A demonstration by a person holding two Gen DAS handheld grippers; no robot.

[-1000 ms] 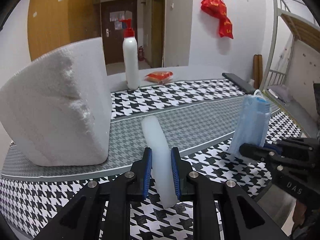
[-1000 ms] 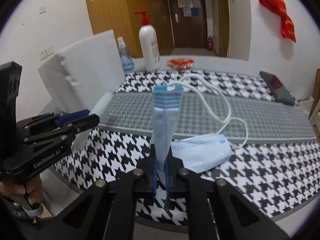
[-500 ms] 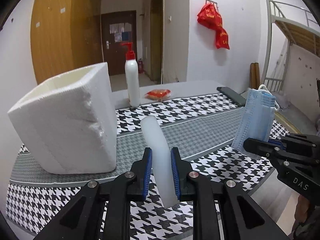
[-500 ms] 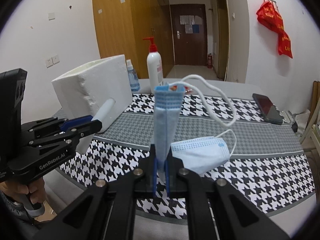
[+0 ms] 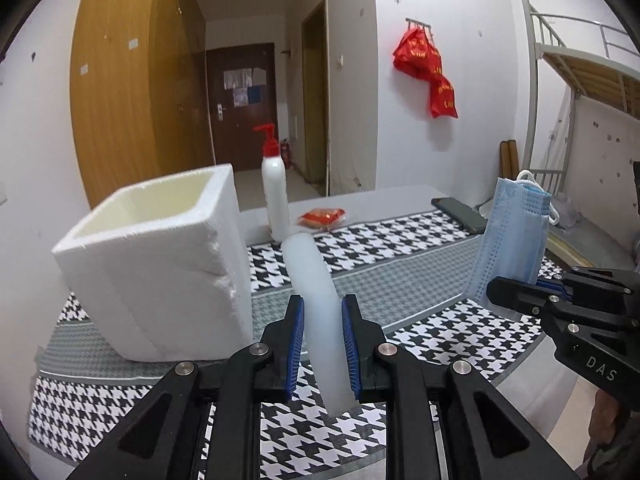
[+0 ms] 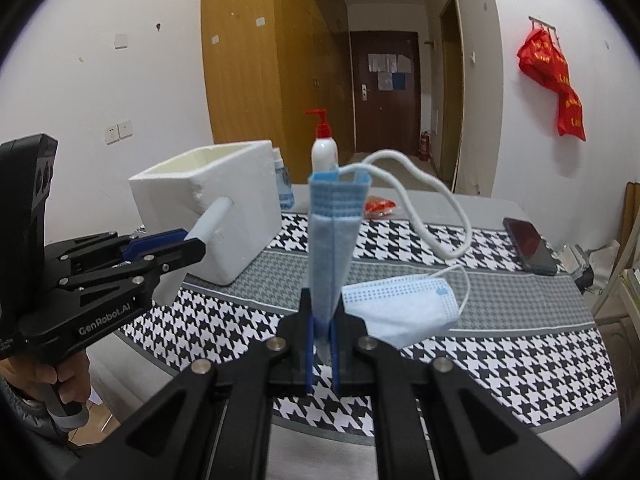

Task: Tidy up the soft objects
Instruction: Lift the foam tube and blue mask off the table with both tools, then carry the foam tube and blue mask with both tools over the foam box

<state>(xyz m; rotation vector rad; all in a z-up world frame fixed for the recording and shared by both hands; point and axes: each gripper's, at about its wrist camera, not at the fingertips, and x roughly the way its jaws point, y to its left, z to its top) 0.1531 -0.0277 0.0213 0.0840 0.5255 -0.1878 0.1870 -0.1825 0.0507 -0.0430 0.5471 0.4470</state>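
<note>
Left tool (image 5: 322,344): clenched on a translucent white foam tube (image 5: 316,304), blue pads pressing both sides; the tube stood tilted, its upper end leaning toward the far side of the counter, its lower end poking out below the pads.
Right tool (image 6: 322,354): clenched on a folded blue face mask (image 6: 332,240), which stood upright from the pads with its white ear loop (image 6: 424,208) arching out to the right.
Second mask (image 6: 400,312): lay flat on the counter just right of the right tool, clear of the held mask.
Foam box (image 5: 160,264): white, open-topped, standing on the grey band of the cloth at the left; its right wall was chipped and sat near the tube without touching it.
Counter (image 5: 400,280): covered in houndstooth cloth; its rounded near edge ran just below both tools.
Open room: a bare stretch of cloth lay between the box and the second mask, and the box mouth was unobstructed.
Far edge: a pump bottle (image 5: 275,196) and a red packet (image 5: 322,216) stood well behind the box; a small blue-labelled bottle (image 6: 283,184) sat just behind the box.
Right edge: a dark phone (image 6: 530,246) lay near the counter's right rim, well apart from both tools.
Person: a hand (image 6: 60,376) gripped the left tool's handle.
</note>
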